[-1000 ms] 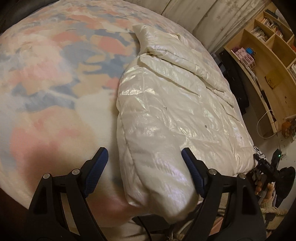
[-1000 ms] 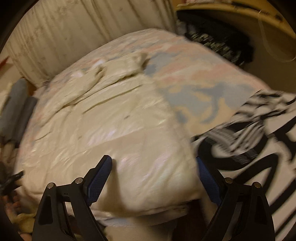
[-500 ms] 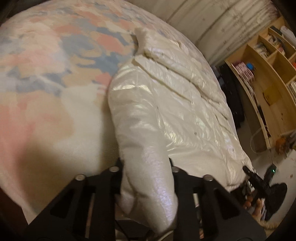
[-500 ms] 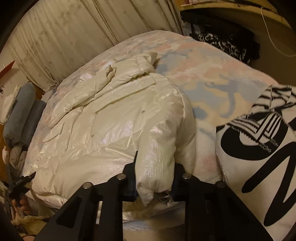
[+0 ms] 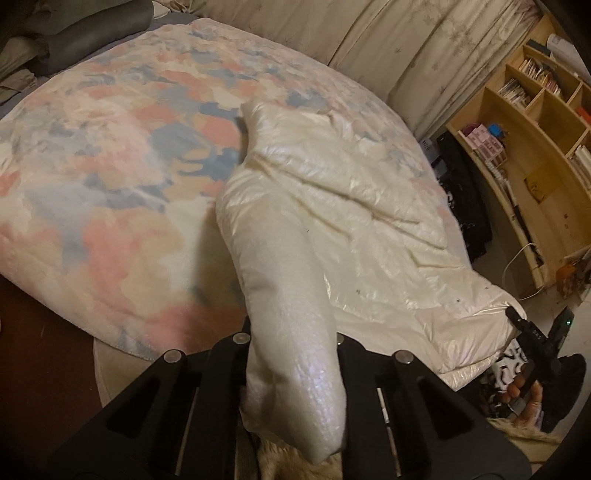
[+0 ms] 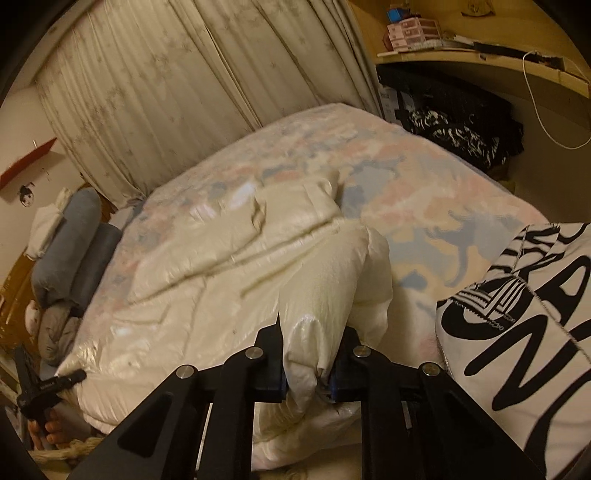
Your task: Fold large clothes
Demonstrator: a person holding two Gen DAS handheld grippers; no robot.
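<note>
Left tool [image 5: 293, 373]: clenched on a bunched corner of the white puffer jacket [image 5: 332, 229], padding bulging up between the black arms and over them. Left of it, bedspread [image 5: 110, 177] in pink, blue and cream patches, bare. Grey pillows [image 5: 85, 26] at the far left corner of the bed.

Jacket lies spread on the bed, running from the near edge toward the curtains [image 6: 166, 92]; collar end farthest away, a sleeve folded across the body. Near edge lifted off the bedspread at both gripped corners.

Right tool [image 6: 308, 369]: clenched on the other near corner of the jacket, blue pads just visible against the fabric. Just right of it, a white cloth with black lettering [image 6: 517, 314]. Wooden shelves [image 5: 535, 122] stand along the right wall
</note>
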